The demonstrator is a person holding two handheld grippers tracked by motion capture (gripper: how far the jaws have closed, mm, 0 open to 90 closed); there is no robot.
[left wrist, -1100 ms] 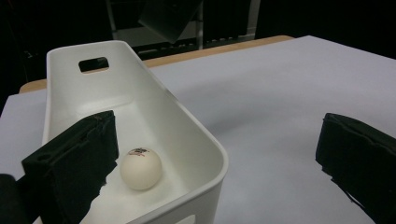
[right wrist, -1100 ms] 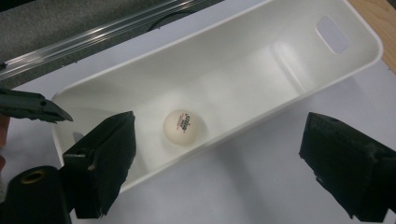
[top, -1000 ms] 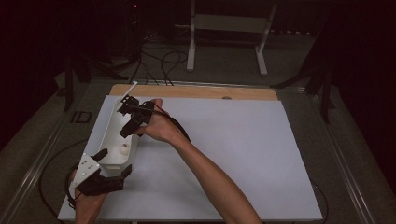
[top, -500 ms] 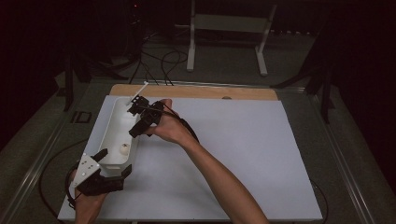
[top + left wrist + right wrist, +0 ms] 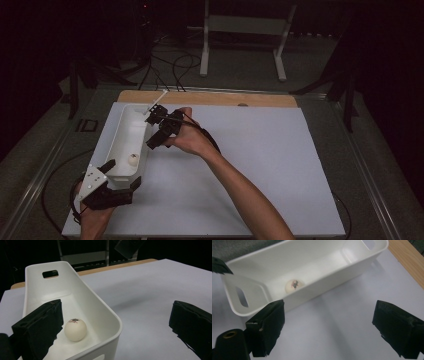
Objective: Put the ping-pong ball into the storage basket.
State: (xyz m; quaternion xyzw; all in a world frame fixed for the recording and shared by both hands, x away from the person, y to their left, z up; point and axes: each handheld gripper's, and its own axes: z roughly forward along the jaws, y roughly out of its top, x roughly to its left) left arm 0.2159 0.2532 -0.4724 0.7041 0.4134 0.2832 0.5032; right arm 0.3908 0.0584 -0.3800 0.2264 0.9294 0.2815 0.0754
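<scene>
My left gripper (image 5: pixel 117 176), jaws spread wide, straddles the near end wall of the white bin (image 5: pixel 131 131) on the bench (image 5: pixel 260 165); the ball (image 5: pixel 75 329) rests inside. My right gripper (image 5: pixel 161 125) hovers empty and agape beside it. Closing squarely on the wall should keep the bin level.

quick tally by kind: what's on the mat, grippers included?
White bins: 1
White balls: 1 (inside the bin)
Grippers: 2, left gripper and right gripper, both open
Total: 4
</scene>
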